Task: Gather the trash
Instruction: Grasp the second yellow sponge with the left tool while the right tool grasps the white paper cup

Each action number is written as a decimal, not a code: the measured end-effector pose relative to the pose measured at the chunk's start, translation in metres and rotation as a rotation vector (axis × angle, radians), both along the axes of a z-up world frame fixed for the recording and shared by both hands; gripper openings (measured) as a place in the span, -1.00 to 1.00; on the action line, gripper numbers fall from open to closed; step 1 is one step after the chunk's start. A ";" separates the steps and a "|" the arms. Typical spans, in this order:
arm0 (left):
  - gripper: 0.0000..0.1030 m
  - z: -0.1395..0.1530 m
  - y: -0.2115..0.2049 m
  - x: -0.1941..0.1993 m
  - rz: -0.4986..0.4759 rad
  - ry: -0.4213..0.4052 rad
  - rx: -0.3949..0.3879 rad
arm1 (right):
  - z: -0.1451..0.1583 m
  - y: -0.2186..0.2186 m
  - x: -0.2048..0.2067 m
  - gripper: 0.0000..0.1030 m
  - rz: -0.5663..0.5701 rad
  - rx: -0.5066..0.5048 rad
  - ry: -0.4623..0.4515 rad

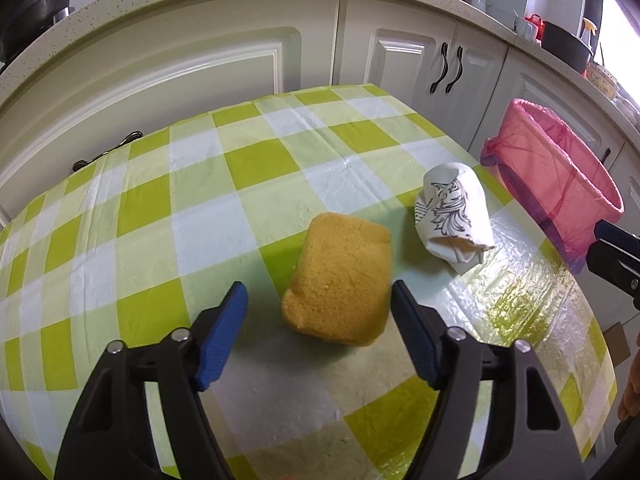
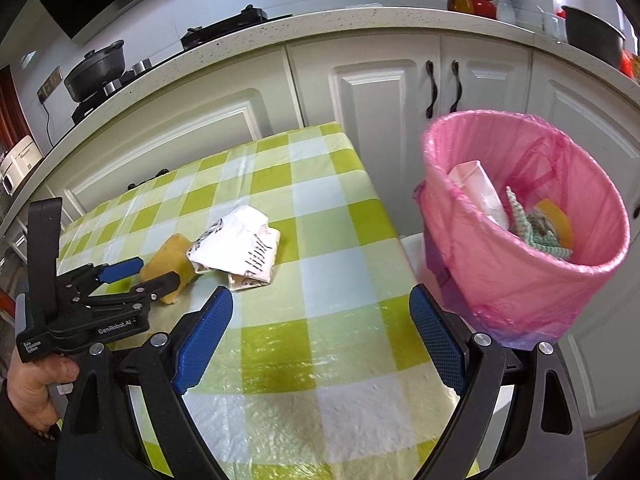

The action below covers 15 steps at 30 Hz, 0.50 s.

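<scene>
A yellow sponge [image 1: 340, 282] lies on the green-checked table [image 1: 160, 208]. My left gripper [image 1: 320, 300] is open, its fingers on either side of the sponge's near end, not closed on it. A crumpled white paper with black print [image 1: 452, 216] lies just right of the sponge. In the right wrist view the sponge [image 2: 170, 258], the paper [image 2: 236, 246] and the left gripper [image 2: 132, 274] show at left. My right gripper [image 2: 320, 312] is open and empty above the table's right edge, beside the pink-lined bin [image 2: 520, 220] that holds several scraps.
White kitchen cabinets [image 1: 240, 64] stand behind the table, under a speckled counter [image 2: 320, 24] with pots and a stove. The bin [image 1: 556, 176] stands off the table's right edge. The table [image 2: 320, 216] ends close to the bin.
</scene>
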<state>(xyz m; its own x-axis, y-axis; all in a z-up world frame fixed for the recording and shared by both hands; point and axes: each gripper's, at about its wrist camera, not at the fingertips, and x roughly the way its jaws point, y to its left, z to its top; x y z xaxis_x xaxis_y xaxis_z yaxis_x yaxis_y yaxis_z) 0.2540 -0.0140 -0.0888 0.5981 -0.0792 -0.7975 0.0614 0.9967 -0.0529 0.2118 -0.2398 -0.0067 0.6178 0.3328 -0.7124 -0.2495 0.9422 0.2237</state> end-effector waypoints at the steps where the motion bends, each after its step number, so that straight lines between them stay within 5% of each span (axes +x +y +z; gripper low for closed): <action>1: 0.19 -0.002 0.000 0.001 -0.001 0.006 -0.002 | 0.000 0.003 0.002 0.64 0.004 0.000 0.001; 3: 0.00 -0.004 0.002 0.003 -0.005 0.012 -0.011 | -0.001 0.010 0.006 0.64 0.012 0.000 0.006; 15: -0.04 0.002 0.025 -0.004 0.042 -0.002 -0.079 | -0.004 0.060 0.038 0.64 0.049 0.041 0.054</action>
<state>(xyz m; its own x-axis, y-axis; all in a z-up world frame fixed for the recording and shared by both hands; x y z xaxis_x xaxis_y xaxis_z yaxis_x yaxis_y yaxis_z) 0.2498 0.0107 -0.0870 0.6036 -0.1165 -0.7887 0.0199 0.9912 -0.1312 0.2498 -0.1801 -0.0104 0.5613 0.3909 -0.7295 -0.2816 0.9190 0.2758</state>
